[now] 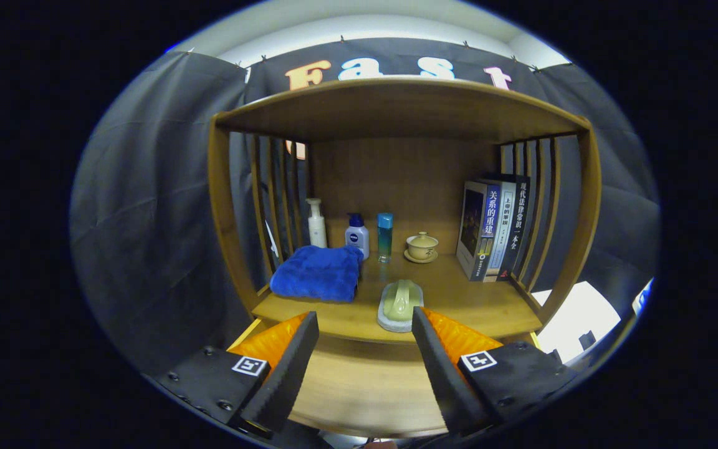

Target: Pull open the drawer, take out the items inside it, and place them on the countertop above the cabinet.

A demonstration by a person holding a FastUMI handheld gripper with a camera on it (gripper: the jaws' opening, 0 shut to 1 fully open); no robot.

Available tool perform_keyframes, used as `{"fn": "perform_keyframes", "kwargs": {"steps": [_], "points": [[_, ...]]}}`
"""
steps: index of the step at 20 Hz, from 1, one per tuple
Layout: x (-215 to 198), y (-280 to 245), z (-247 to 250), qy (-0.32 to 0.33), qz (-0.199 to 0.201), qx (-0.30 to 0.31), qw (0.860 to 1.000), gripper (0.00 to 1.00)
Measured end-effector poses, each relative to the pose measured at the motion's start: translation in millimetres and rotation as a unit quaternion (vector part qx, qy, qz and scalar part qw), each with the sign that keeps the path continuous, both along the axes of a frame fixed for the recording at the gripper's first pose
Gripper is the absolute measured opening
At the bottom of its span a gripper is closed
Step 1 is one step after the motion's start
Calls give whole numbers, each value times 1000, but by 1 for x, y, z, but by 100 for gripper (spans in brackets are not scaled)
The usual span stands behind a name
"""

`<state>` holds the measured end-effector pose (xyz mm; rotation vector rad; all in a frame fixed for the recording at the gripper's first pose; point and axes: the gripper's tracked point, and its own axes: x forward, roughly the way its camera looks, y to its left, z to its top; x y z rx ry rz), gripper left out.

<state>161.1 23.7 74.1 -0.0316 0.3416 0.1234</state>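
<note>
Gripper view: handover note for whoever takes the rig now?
Tool: fingers open, holding nothing, aimed at the countertop's front edge.
Countertop: a pale green scrubbing brush sits near its front edge, just ahead of the fingers; folded blue towel to its left; three bottles and a lidded cup on a saucer at the back; books upright on the right.
Drawer: open below the fingers; the part in sight looks bare.
Done: drawer pulled open.
Left: check the drawer's hidden part; lift out anything remaining.
</note>
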Motion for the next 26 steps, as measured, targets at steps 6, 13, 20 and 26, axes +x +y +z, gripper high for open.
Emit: {"fn": "perform_keyframes", "kwargs": {"steps": [6,13,20,26], "points": [[-51,4,-18,-69,-14,4,998,97],[-93,-14,-67,-117,-62,3,991,97],[-146,-28,-120,-148,-79,-25,986,97],[-142,-30,-161,-110,-88,-3,990,97]]}}
